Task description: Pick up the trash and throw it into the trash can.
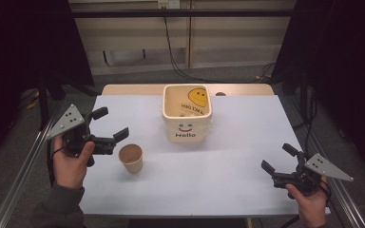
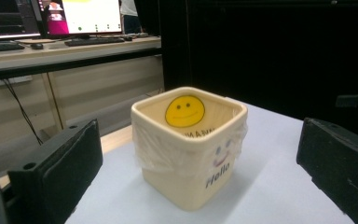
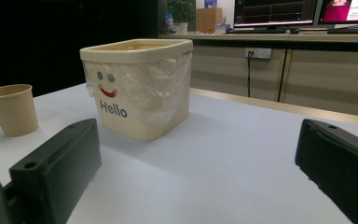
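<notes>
Since both claws, the left gripper (image 1: 110,124) and right gripper (image 1: 279,158), stand wide and empty, a hasty grab could tip the light paper cup (image 1: 131,158) at the left one's four o'clock.

So your table (image 1: 228,185) has the bin (image 1: 188,121) sitting toward the far edge, about the middle. The paper cup (image 1: 131,158) stands upright nearer to you and left of the bin, well apart from it. Your left gripper (image 1: 110,125) is just left of the cup, your right gripper (image 1: 279,158) way over at the near right corner.
</notes>
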